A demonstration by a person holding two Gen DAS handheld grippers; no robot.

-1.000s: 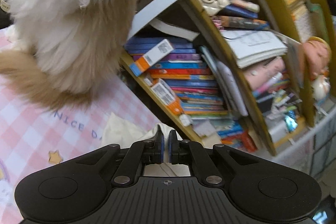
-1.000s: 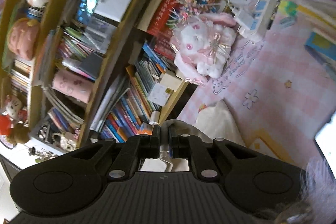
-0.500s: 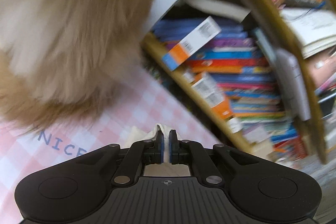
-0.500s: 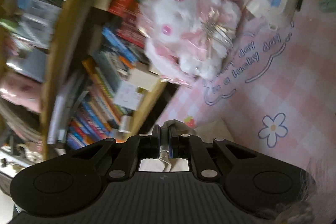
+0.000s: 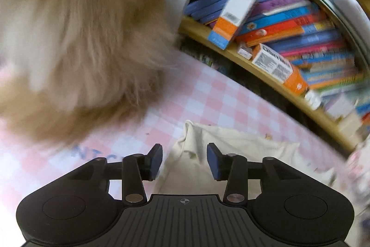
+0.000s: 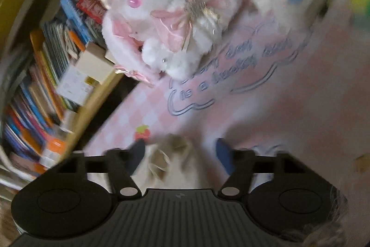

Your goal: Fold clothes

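One cream garment (image 5: 222,154) lies flat on the pink checked cloth (image 5: 208,94) of the counter, close to the counter's far edge where the bookshelf (image 5: 272,82) runs alongside. Left gripper (image 5: 184,161) released: blue pads spread wide, nothing between them touching either pad, garment's bunched corner sits in the gap just ahead and below. Gripper points forward and down at the cloth, body low over it. Garment spreads from that corner toward the right in the left wrist view, its far hem just short of the counter edge.

Right gripper (image 6: 180,154) also released, jaws wide apart, blurred with motion. Crumpled cream fabric (image 6: 171,154) lies between and under the fingers; contact with the pads cannot be told through the blur. Gripper angled down at the cloth near the same shelf-side edge.

Outward: fluffy tan and white fur mass (image 5: 76,38) fills the upper left of the left wrist view, resting on the cloth beside the garment, blurred. White and pink plush toy (image 6: 166,15) sits on the counter at the shelf-side edge, well ahead of the right gripper. Blue printed lettering (image 6: 231,71) on the cloth between plush and garment. Strawberry print (image 6: 142,132) just ahead of the right gripper's left finger. Books (image 5: 289,22) stacked on the shelf, two small cartons leaning on them.
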